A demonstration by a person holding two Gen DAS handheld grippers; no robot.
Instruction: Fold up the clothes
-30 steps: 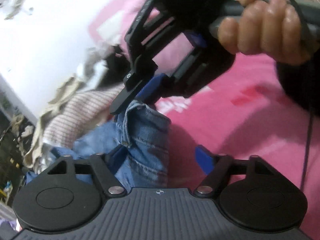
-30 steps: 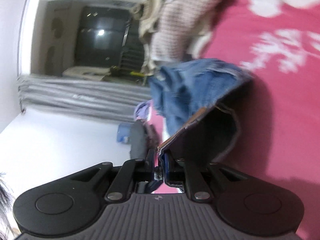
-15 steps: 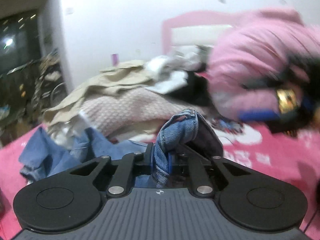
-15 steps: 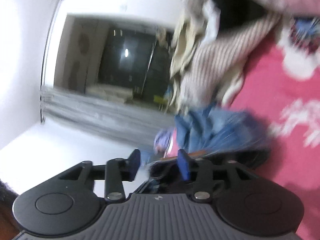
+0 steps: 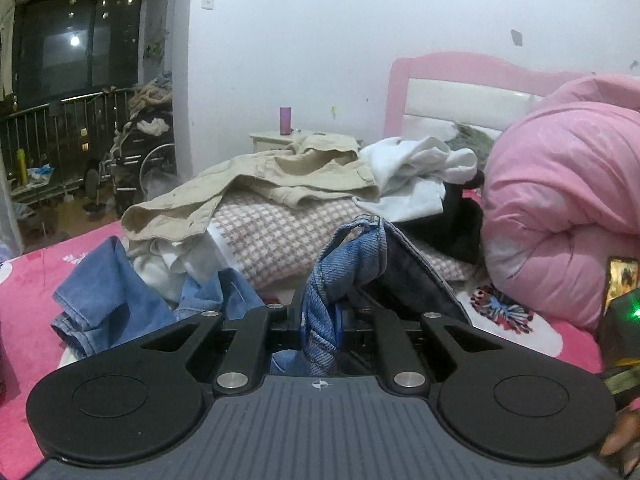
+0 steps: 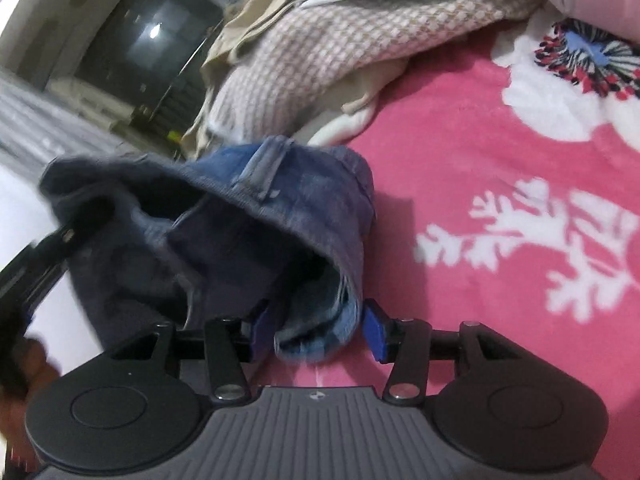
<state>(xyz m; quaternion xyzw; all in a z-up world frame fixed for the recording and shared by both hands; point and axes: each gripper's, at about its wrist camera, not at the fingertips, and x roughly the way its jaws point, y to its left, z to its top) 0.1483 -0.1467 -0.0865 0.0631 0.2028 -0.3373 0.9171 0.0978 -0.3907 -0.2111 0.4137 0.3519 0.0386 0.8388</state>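
Two grippers are on my blue jeans (image 5: 352, 256) above the pink bedspread (image 6: 500, 184): my left gripper (image 5: 320, 322) pinches a denim edge tight, while my right gripper (image 6: 316, 330) stands half-wide, its jaws just opened, denim loose between them, near the clothes heap (image 5: 280, 200).

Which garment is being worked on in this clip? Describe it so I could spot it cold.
On the pink bedspread, in front of the heaped clothes, it is the blue denim garment pinched in the left gripper. Unlike the beige jacket and checked knit behind, it is faded jeans fabric with a belt loop.
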